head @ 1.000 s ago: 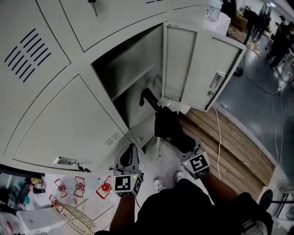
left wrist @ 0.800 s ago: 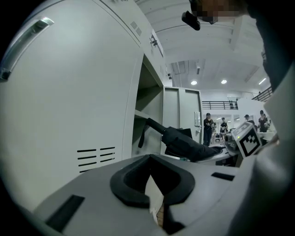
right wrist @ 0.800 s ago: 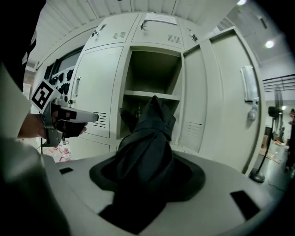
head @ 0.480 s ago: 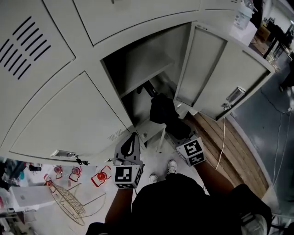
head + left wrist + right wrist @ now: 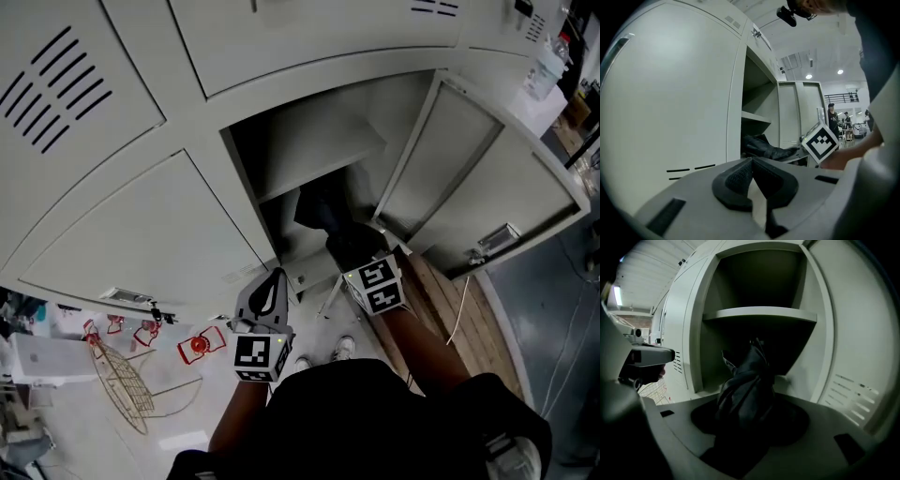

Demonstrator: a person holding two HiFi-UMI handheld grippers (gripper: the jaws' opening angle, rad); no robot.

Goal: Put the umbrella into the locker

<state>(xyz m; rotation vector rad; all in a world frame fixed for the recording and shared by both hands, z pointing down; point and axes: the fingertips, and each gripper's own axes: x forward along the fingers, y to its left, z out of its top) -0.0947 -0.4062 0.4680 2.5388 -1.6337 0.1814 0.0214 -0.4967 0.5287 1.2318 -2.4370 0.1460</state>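
The black folded umbrella (image 5: 323, 214) lies with its front end inside the open locker (image 5: 314, 141), below the shelf (image 5: 759, 314). My right gripper (image 5: 354, 251) is shut on its rear part, just outside the locker's lower edge. In the right gripper view the dark fabric (image 5: 745, 387) fills the gap between the jaws, and the umbrella's front end is lost in the dark interior. My left gripper (image 5: 272, 283) hangs lower left of the opening, in front of a closed door, jaws shut together on nothing (image 5: 751, 161). From there the umbrella (image 5: 764, 149) shows reaching into the locker.
The locker door (image 5: 487, 187) stands swung open to the right. Closed locker doors (image 5: 141, 225) fill the left. On the floor lie red-and-white pieces (image 5: 192, 347), a wire basket (image 5: 117, 380) and a wooden pallet (image 5: 459, 314). People stand far off (image 5: 833, 123).
My right gripper has carried the umbrella forward, from in front of the opening into the locker; its handle end is now hidden inside. The left gripper has shifted only slightly.
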